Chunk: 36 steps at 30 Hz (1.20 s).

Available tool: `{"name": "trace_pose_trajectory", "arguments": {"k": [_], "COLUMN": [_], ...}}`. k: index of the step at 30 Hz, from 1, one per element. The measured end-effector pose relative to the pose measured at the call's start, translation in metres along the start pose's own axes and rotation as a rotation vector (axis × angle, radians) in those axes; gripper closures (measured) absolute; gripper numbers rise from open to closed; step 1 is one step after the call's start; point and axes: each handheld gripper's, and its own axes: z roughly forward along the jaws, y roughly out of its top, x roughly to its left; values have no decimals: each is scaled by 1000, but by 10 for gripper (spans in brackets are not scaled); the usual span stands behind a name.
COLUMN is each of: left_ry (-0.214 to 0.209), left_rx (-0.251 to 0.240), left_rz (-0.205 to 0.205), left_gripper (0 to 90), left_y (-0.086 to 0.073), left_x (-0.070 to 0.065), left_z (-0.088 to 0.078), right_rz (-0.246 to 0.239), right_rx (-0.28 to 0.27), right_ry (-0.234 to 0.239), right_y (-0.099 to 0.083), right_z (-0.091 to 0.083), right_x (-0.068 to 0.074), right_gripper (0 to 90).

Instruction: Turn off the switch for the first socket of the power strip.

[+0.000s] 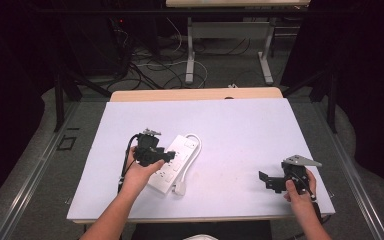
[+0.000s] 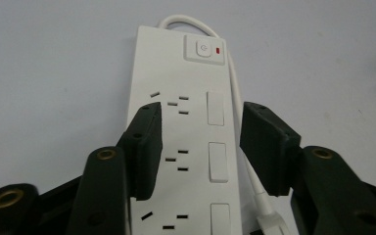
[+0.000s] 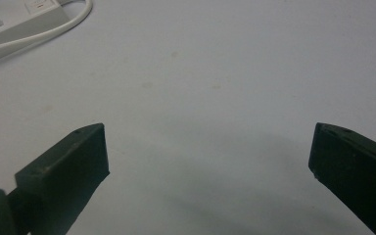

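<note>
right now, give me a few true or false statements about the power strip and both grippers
1. The left gripper hangs over the white power strip with its jaws apart. True.
2. The power strip's cable is black. False: it is white.
3. The right gripper is clamped on the power strip. False: its jaws stand wide open over bare table.
4. A red indicator sits beside the strip's power button. True.
5. A plug is pushed into one of the sockets. False: the sockets in view are empty.
</note>
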Motion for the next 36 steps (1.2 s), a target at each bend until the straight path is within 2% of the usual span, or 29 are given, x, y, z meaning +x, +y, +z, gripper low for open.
{"name": "trace_pose_trajectory", "arguments": {"k": [3,5,9,13,17,19,26,28,36], "left_ry": [-5,2,-4,26,20,17,5,3,22], "left_rx": [-8,-15,-16,-22,-36,-43,-71,-86,-108], "left_rz": [-7,14,20,14,3,-18,-52,-63,-87], "left_gripper": [444,430,422,421,423,404,263,218,21], "left_y": [-1,-2,-5,-9,-14,-17,-26,-30,-46], "left_x": [3,6,13,20,29,32,45,49,65], "left_z": [-4,-8,-16,-24,-32,-35,-46,-48,-56], "right_rz": [-1,-2,-2,4,0,-4,-5,7,-1], "right_rx": [-2,2,2,5,4,1,2,2,3], "right_ry": [-2,3,1,0,1,-3,0,3,5], "right_y": [0,0,0,0,0,0,0,0,0], "right_z": [0,0,-1,-1,0,0,-1,-1,-1], "right_x": [0,-1,-1,-1,-1,0,0,1,1], "right_gripper": [8,8,8,8,9,9,9,9,9]}}
